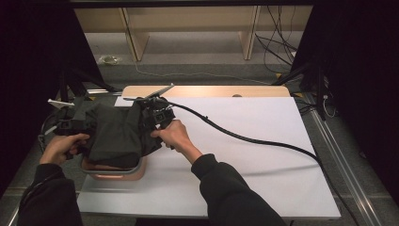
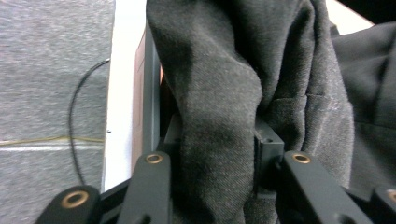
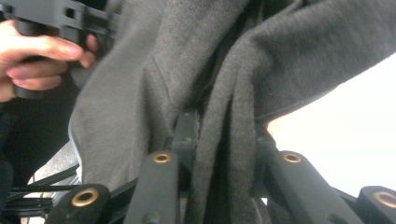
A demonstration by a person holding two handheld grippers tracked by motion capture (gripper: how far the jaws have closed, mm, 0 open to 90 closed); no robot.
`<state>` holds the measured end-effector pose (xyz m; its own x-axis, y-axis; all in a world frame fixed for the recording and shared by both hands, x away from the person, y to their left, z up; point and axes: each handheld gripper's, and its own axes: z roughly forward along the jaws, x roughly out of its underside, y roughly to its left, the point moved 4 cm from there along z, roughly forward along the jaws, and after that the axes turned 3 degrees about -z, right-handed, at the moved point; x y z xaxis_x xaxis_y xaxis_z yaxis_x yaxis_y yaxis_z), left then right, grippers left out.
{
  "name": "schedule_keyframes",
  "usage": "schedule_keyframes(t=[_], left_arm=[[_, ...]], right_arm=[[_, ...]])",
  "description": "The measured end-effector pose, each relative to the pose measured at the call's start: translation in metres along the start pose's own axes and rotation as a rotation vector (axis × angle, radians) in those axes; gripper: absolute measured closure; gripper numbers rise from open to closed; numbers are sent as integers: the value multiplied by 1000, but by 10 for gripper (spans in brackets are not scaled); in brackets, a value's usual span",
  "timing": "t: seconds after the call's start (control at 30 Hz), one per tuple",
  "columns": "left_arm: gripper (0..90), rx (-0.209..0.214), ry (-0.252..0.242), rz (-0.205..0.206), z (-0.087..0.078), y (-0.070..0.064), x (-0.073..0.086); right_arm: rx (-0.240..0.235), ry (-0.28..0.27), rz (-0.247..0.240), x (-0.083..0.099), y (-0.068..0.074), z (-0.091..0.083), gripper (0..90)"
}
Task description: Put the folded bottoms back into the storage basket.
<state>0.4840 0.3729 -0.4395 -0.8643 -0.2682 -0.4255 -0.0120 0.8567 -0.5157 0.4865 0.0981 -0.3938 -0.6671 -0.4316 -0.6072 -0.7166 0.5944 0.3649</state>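
A dark grey cloth garment (image 1: 115, 134) hangs bunched between my two grippers over a pinkish-brown tray (image 1: 115, 173) at the table's left front. My left gripper (image 1: 77, 123) grips its left side; in the left gripper view a thick fold of the cloth (image 2: 219, 102) is pinched between the black jaws of that left gripper (image 2: 215, 154). My right gripper (image 1: 157, 115) holds the right side. In the right gripper view, folded layers of cloth (image 3: 224, 116) run between the jaws of the right gripper (image 3: 224, 140). The cloth hides most of the tray.
A white sheet (image 1: 244, 141) covers the table, with a wooden board (image 1: 211, 91) at its far edge. The right gripper's black cable (image 1: 254, 140) trails across the sheet to the right. Dark stands (image 1: 320, 80) flank the table, and wooden shelf legs (image 1: 136, 37) stand beyond.
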Motion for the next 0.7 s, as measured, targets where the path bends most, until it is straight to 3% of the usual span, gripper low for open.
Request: schedule_keyframes(t=[0.1, 0.17, 0.23, 0.33, 0.43, 0.57, 0.7], left_arm=[[625, -46, 20, 23, 7, -5, 2], [619, -52, 23, 24, 7, -5, 1], [607, -48, 27, 25, 2, -6, 1], [577, -97, 14, 68, -11, -9, -2], [639, -75, 14, 77, -17, -9, -1], [711, -94, 65, 93, -10, -8, 4], [720, -126, 93, 98, 6, -9, 8]], right_arm=[[-6, -1, 0, 0, 1, 0, 715], [-10, 0, 0, 1, 1, 0, 710], [-11, 2, -1, 1, 1, 0, 706], [-9, 3, -8, 1, 2, -1, 692], [-15, 5, -7, 2, 2, -2, 680], [-27, -2, -8, 1, 4, -3, 661], [-33, -12, -5, -1, 4, -5, 658]])
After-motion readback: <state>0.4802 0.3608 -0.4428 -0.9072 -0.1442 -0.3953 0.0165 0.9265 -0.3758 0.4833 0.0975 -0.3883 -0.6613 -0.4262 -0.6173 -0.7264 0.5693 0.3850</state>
